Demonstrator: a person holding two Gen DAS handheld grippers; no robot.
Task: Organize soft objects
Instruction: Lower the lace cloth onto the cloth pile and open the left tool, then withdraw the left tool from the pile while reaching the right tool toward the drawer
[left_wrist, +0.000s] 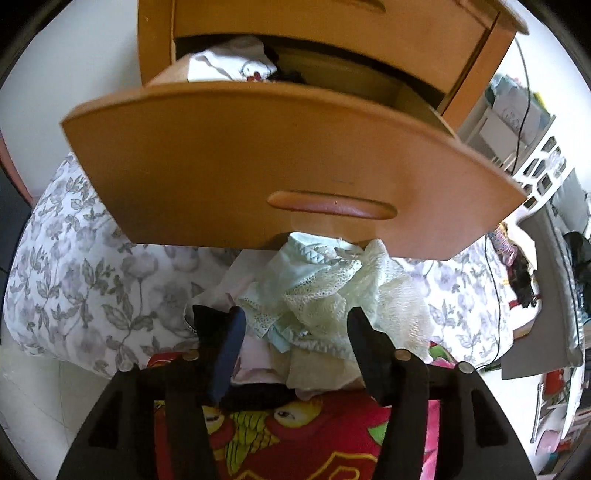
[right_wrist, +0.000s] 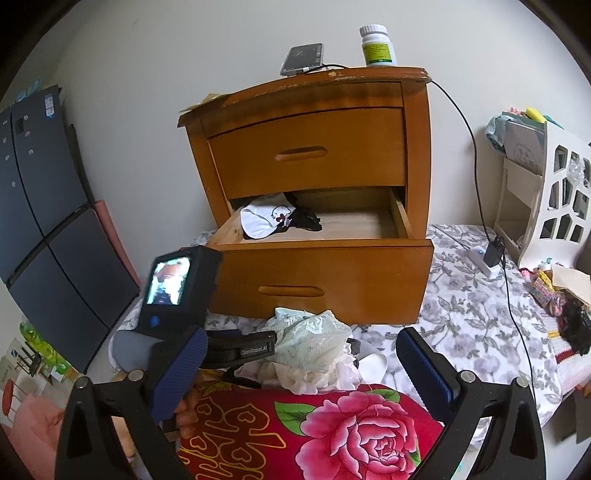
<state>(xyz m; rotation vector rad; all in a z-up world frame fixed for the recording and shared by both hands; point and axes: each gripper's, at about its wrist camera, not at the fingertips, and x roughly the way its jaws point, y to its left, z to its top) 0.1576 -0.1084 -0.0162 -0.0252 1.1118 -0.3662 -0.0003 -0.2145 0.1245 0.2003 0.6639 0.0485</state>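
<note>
A pale green lace garment (left_wrist: 325, 295) lies on top of a small pile of soft clothes on the bed, just below the open lower drawer (left_wrist: 288, 162) of a wooden nightstand (right_wrist: 306, 147). My left gripper (left_wrist: 295, 325) is open, its fingers on either side of the garment's near edge. In the right wrist view the left gripper (right_wrist: 258, 347) reaches the pile (right_wrist: 314, 343) from the left. My right gripper (right_wrist: 299, 354) is open and empty, held back above a red floral quilt (right_wrist: 332, 435). The drawer (right_wrist: 325, 236) holds white and black garments (right_wrist: 277, 219) at its left.
A phone (right_wrist: 301, 58) and a pill bottle (right_wrist: 377, 46) sit on the nightstand top. A black cable (right_wrist: 480, 177) runs down to a charger on the floral bedsheet (right_wrist: 461, 306). A white cut-out rack (right_wrist: 554, 192) stands at right, a dark cabinet (right_wrist: 44, 221) at left.
</note>
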